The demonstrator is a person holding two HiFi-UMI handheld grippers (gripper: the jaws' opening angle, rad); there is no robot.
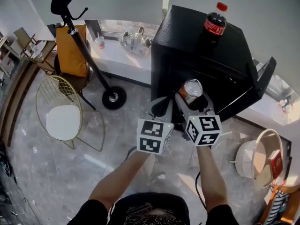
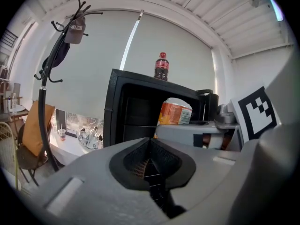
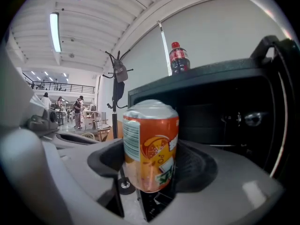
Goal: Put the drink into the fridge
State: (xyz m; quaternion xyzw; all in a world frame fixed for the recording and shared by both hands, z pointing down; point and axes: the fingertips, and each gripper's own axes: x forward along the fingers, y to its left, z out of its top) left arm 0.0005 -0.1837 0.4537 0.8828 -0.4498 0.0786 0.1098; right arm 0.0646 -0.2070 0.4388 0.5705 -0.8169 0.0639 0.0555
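Gripping an orange drink can [image 3: 150, 144] upright between its jaws, the right gripper [image 1: 191, 103] holds the task's drink in the air just short of a black fridge [image 1: 206, 60], while the left gripper [image 2: 150, 159] hangs just beside it, clenched on nothing. By the look of it, the job is roughly at its midpoint: the can is in hand and the fridge door [image 1: 262, 76] stands swung out to the right, but the drink has not yet crossed into the cabinet. Left to do, on this reading, are carrying it in, setting it on a shelf and letting go. Beyond the grippers, the fridge interior is dark. Faint shelf lines show in both gripper views, yet whether anything already sits inside cannot be made out. The can's base is hidden behind the right gripper's pads. A red-capped cola bottle [image 1: 214, 21] stands on top of the fridge, apart from the action. Farther off, a black coat stand [image 1: 80, 48] and a gold wire chair [image 1: 60, 112] occupy the floor at left, near a white window ledge [image 1: 115, 55] carrying small items too small to identify.
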